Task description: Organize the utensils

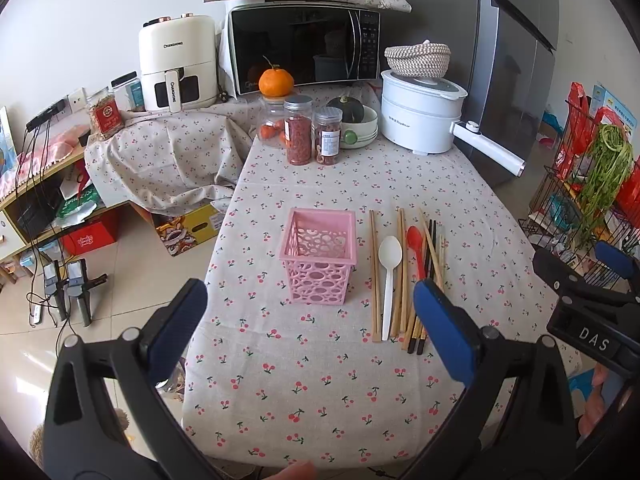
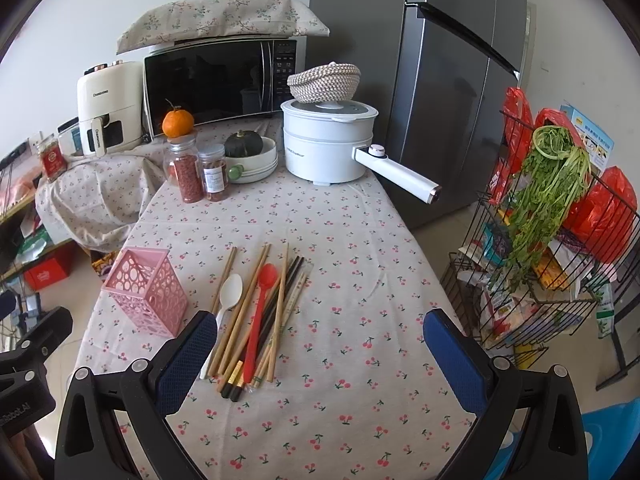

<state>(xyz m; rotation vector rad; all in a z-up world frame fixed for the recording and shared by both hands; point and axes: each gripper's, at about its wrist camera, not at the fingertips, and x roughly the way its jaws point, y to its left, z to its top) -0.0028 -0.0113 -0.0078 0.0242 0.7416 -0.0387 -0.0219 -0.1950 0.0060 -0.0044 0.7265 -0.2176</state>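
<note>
A pink perforated basket (image 1: 320, 258) (image 2: 147, 296) stands upright on the cherry-print tablecloth (image 1: 304, 380). To its right lie a white spoon (image 1: 388, 276) (image 2: 229, 296), a red spoon (image 1: 416, 246) (image 2: 260, 312), several wooden chopsticks (image 1: 375, 276) (image 2: 240, 320) and black chopsticks (image 1: 429, 248) (image 2: 286, 292) in a loose pile. My left gripper (image 1: 312, 320) is open and empty, hovering near the table's front edge. My right gripper (image 2: 320, 356) is open and empty, just right of the pile; it also shows in the left wrist view (image 1: 588, 276).
At the table's far end stand jars (image 1: 298, 130), a squash in a bowl (image 1: 352, 114), a white electric pot (image 1: 420, 114) with a long handle, a microwave (image 1: 304, 48) and an air fryer (image 1: 176, 64). A wire rack (image 2: 552, 248) with greens stands right of the table.
</note>
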